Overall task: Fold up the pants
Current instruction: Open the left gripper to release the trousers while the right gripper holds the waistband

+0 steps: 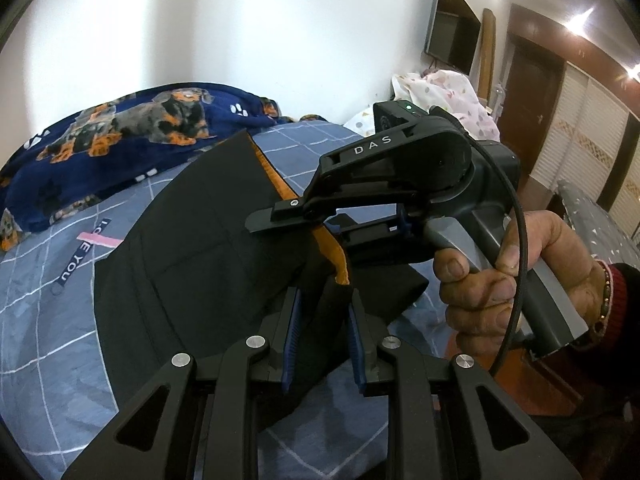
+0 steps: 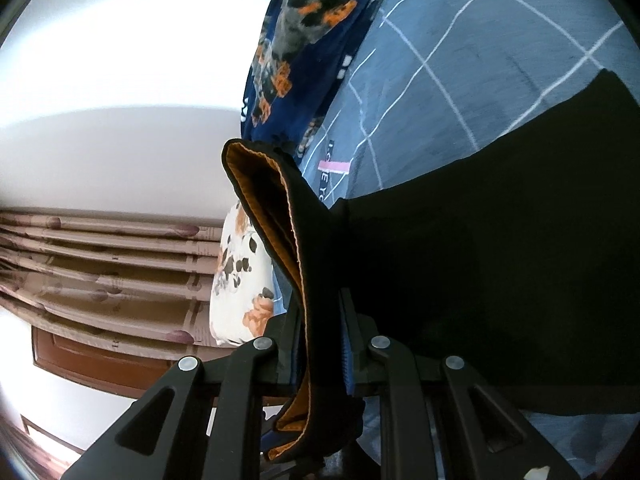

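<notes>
Bed: grey-blue quilt with white grid lines (image 1: 52,320)
Blanket: navy fleece with dog print (image 1: 120,128), bunched at the far edge
Pants: black cloth with orange lining (image 1: 192,248), spread on the quilt, one edge lifted
Left gripper (image 1: 322,334): clamped on a black fold
Right gripper (image 2: 320,344): clamped on the orange-lined hem

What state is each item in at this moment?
pants: black with orange lining, partly lifted off the bed, held at one edge by both claws.
left claw: shut on the pants.
right claw: shut on the pants.
wall TV: off.
</notes>
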Available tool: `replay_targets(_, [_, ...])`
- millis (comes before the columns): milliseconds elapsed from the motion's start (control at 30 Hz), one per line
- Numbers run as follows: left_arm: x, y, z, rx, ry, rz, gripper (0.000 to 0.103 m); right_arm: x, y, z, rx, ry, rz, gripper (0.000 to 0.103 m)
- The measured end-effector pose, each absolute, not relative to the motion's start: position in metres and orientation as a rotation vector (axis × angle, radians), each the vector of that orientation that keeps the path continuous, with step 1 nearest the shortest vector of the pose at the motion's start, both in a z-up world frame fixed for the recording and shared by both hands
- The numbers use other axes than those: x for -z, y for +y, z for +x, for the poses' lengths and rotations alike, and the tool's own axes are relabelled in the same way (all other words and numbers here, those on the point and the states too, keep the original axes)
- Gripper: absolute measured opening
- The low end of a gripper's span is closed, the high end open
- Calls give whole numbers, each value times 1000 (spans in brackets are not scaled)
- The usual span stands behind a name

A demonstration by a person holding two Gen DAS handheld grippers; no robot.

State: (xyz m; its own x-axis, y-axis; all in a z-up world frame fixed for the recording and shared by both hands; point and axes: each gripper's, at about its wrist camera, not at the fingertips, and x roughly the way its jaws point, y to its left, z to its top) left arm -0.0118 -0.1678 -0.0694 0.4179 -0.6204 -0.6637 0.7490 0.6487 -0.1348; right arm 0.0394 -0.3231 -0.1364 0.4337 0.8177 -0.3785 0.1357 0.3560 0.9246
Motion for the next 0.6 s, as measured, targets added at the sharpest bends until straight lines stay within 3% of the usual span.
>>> replay_targets(67, [71,-170,-10,866,754,196,27,140,-329,39,-556,1049,1154,16])
replay_targets(133, [72,-172,-11,863,762,195,37,144,-335,39,-548,1048,1163,16])
replay_targets(400, [67,-154,-4,788,749,131,52,155,-361,30,-499,1028,1198,16])
replay_targets(600, [70,-126,19,698,791,30,55,166,-381,22,-464,1015,1234,16])
